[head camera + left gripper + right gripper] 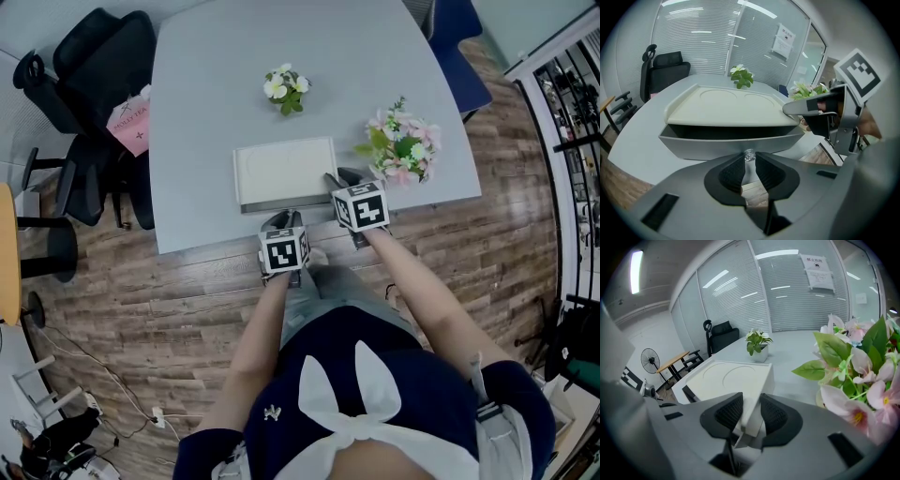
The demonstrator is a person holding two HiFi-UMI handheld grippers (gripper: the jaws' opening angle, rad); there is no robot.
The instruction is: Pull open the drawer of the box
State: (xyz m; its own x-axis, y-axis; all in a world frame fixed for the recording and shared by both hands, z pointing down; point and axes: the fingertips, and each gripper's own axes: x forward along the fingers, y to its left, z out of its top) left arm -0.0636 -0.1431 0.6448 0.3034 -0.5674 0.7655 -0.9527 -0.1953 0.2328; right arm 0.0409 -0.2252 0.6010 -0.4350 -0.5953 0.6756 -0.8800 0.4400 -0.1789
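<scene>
Cream box (284,171), one, smooth flat lid with two round recesses, is sitting at the near edge of the grey worktop (206,112). Its single grey drawer (731,143) is standing partly out. I'm running two tools: left tool (749,161) is pinching the drawer's small clear knob (749,155), right tool (751,408) is clamping the box's near right corner. One white posy (285,88), one pink bouquet (403,150), wood-plank floor (187,300), one black chair (94,66).

pink bag (129,120): print ends "TEA"; wall notice (820,272): print too small to read.
</scene>
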